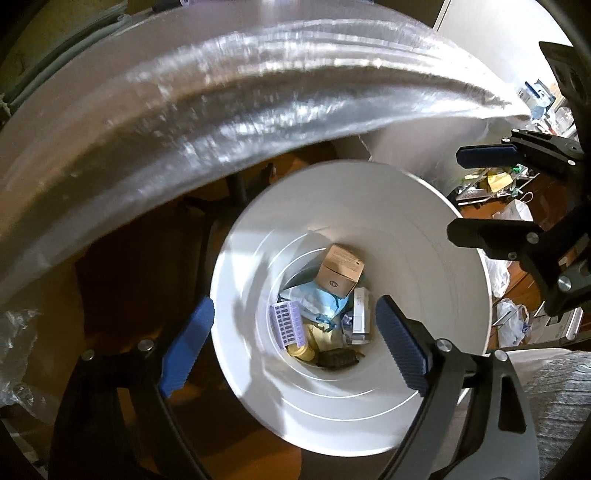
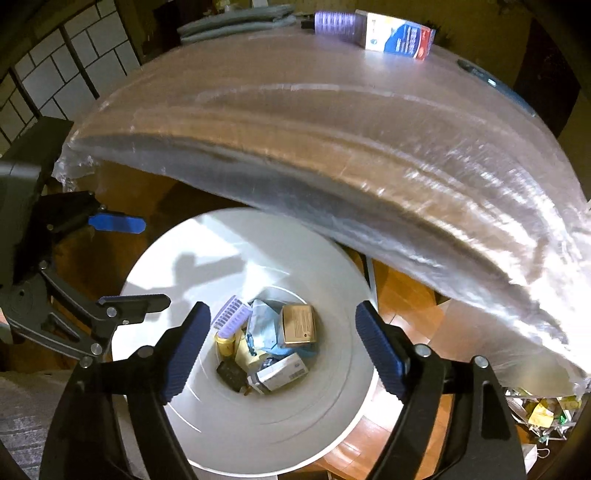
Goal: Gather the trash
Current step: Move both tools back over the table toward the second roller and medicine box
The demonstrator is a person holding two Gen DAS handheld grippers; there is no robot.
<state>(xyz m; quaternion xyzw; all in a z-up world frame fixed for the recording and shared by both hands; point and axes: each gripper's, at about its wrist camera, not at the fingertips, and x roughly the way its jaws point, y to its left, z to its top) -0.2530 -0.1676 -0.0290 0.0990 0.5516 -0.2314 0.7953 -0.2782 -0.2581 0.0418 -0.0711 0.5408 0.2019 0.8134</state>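
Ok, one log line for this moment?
left claw: open, empty | right claw: open, empty | both above white bin | trash inside | table: box left

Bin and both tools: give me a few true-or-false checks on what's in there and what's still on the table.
1. The white bin already holds trash, including a brown carton. True.
2. The left tool grips a purple roller. False: its jaws stand open and empty; a purple roller lies in the bin.
3. The right tool is open above the bin. True.
4. The table is bare wood. False: clear plastic covers it, and a blue-and-white box lies on it.
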